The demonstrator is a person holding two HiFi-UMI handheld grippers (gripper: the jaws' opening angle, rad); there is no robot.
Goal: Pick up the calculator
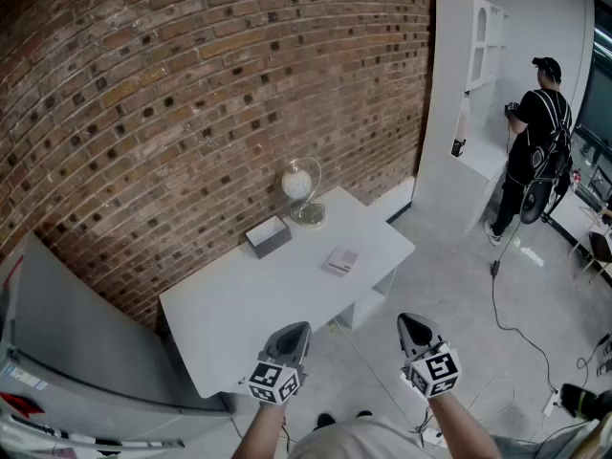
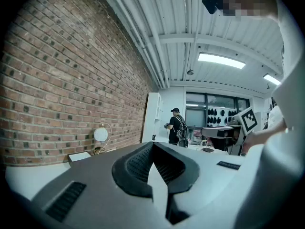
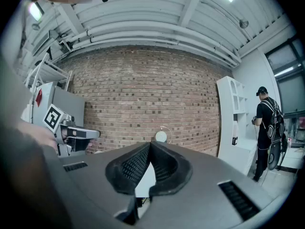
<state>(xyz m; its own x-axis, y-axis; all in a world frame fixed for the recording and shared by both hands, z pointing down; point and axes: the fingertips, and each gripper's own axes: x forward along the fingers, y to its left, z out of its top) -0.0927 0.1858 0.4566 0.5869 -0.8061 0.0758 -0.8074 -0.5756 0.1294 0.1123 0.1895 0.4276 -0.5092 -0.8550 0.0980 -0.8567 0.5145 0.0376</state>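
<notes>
The calculator [image 1: 341, 260] is a small pale grey slab lying flat on the white table [image 1: 239, 314], right of its middle. Both grippers hang short of the table's near edge, over the floor and well apart from the calculator. My left gripper [image 1: 296, 330] is shut with nothing between its jaws, and its tips [image 2: 153, 144] meet. My right gripper [image 1: 411, 323] is likewise shut and empty, its tips [image 3: 150, 144] closed together. Neither gripper view shows the calculator; the jaws' own bodies hide the tabletop.
A grey box [image 1: 268, 236] and a globe-shaped lamp [image 1: 301, 187] stand at the table's back by the brick wall. A grey cabinet [image 1: 76, 352] is at the left. A white shelf unit [image 1: 459, 113] and a person [image 1: 537, 132] are at the right; cables [image 1: 507, 314] cross the floor.
</notes>
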